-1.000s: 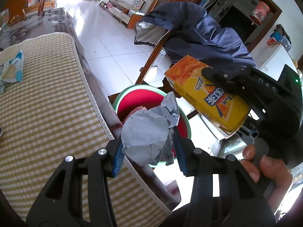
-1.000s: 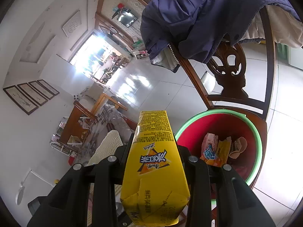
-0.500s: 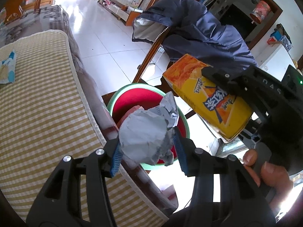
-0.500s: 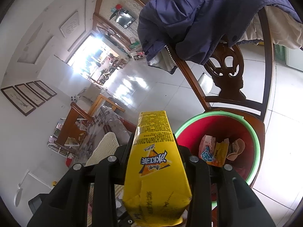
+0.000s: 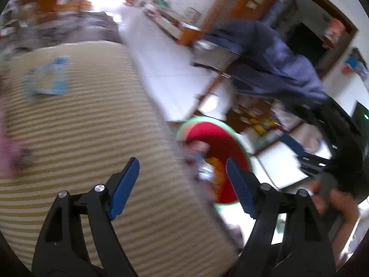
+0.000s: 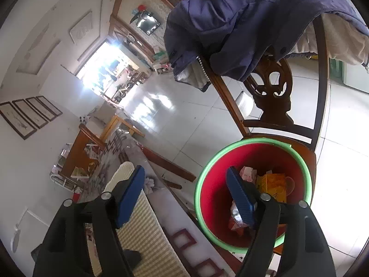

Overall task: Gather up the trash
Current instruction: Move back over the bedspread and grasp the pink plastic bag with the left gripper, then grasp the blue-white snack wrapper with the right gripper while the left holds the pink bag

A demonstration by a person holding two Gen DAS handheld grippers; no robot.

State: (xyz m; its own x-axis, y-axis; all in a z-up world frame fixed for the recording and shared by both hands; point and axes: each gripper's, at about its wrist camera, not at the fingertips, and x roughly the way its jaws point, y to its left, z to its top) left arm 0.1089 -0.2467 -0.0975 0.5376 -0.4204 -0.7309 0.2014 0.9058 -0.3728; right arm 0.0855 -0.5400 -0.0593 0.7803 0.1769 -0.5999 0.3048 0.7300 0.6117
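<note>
The bench (image 5: 96,138) has a striped cloth. A blue and white wrapper (image 5: 48,78) lies on it.

Ahead of me a carved wooden chair (image 6: 274,101) stands on the white tiled floor (image 6: 184,124); a navy jacket (image 6: 242,18) hangs over its top rail, pale lining showing at the hem; in my left view the same jacket (image 5: 272,69) is smeared by blur. Near me lies a checked mat (image 5: 76,133), green and cream, its rounded far corner toward the room; it covers a patterned tablecloth (image 6: 175,210) that shows along the right edge. Four framed pictures (image 6: 30,115) hang in a row on the white wall at left; a bright doorway (image 6: 108,69) glares beyond; a small wooden table (image 6: 122,124) stands below it.
</note>
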